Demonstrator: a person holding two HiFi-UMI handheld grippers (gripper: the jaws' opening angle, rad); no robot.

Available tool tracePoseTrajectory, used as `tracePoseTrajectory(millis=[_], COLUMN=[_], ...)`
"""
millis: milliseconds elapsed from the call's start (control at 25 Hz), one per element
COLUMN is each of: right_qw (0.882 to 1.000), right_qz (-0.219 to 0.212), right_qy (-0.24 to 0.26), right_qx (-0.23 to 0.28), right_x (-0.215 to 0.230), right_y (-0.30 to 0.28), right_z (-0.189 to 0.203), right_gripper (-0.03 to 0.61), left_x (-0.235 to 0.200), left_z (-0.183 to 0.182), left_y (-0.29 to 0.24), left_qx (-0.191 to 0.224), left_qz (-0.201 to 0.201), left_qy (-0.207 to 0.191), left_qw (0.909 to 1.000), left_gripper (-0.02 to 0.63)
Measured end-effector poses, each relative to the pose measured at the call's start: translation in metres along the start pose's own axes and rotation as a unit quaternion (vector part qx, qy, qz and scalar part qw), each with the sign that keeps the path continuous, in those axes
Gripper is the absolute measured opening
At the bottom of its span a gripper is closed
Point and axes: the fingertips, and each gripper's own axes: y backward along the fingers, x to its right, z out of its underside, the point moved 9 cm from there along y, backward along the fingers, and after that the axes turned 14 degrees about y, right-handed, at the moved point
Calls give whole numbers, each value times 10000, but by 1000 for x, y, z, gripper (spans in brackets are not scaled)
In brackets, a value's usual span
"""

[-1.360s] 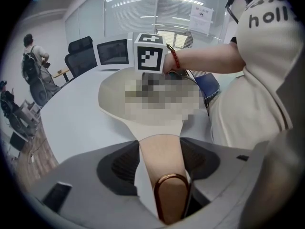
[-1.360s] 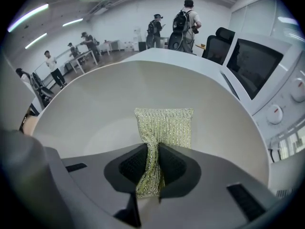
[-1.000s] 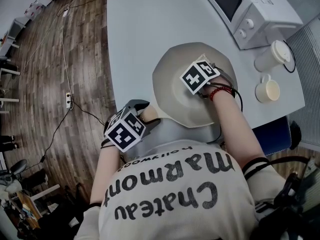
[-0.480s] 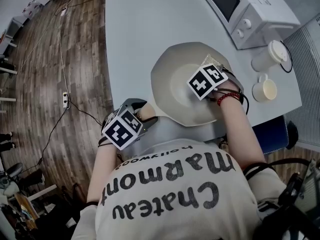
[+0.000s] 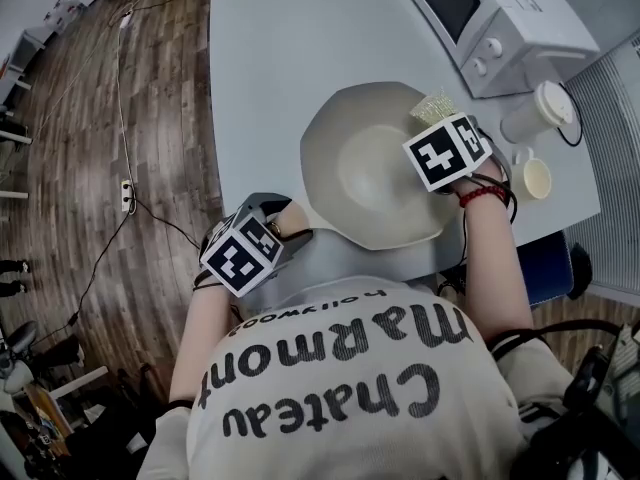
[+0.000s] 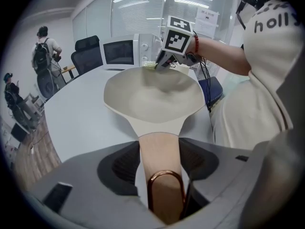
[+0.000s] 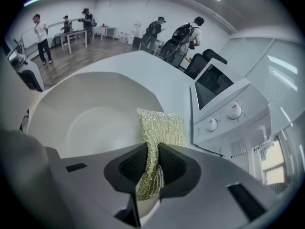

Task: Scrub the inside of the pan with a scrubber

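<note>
A cream pan [image 5: 370,168] with angular rim rests on the grey table [image 5: 270,58]. Its tan handle [image 6: 159,161] with a copper loop is clamped in my left gripper [image 6: 159,163], which shows at the table's near edge in the head view as left gripper [image 5: 255,243]. My right gripper [image 7: 151,161] is shut on a gold mesh scrubber [image 7: 159,128]. In the head view the right gripper [image 5: 440,128] holds the scrubber [image 5: 432,106] at the pan's far right rim. From the left gripper view the scrubber [image 6: 150,65] sits at the pan's [image 6: 150,97] back edge.
A white microwave [image 5: 500,18] stands at the table's far right, also in the right gripper view as microwave [image 7: 224,109]. A lidded cup [image 5: 545,113] and a mug [image 5: 537,180] stand right of the pan. Several people [image 7: 178,35] stand in the room behind.
My right gripper has carried the scrubber from the middle of the pan out to its far right rim. The left gripper has stayed on the handle.
</note>
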Motion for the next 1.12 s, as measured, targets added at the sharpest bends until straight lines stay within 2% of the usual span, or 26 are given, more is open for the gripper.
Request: tracePoseTrajectory(millis=[200,320,400,520,720,840,960,1120], right_qw=[9971,9871,9754,9494,8940,8605,8468,8488], right_qz=[38,-426,-911,-1992,-3744,-4450,-4756,-4773], right_qy=[-570,-1076,-1285,-1469,-1234,-1232,-1238,-1380], right_qx=[495,1110,1543,1932,2129,2153,2034,1807], right_x=[14,14,7,-21,-91,-123,-138,-146], right_y=[15,28,31,26,14,9,3,-10], right_z=[0,-6,-14,-26,-52,-66,-72,-72], right_gripper=[66,66,66,66,66,66,67,71], left_x=[1,1,1,1,1,2,2,2], left_z=[0,0,0,-1,-2,-2,-3,-4], left_y=[0,0,1,0,-1,-2,-2,-2], left_qx=[-7,-8,-31,-35,-11,-12,-62,-111], left_qz=[4,12,5,11,17,18,3,-18], left_qy=[21,26,27,23,43,47,29,-25], left_qw=[10000,10000,10000,10000,10000,10000,10000,9999], left_gripper=[265,265,265,264,265,265,265,267])
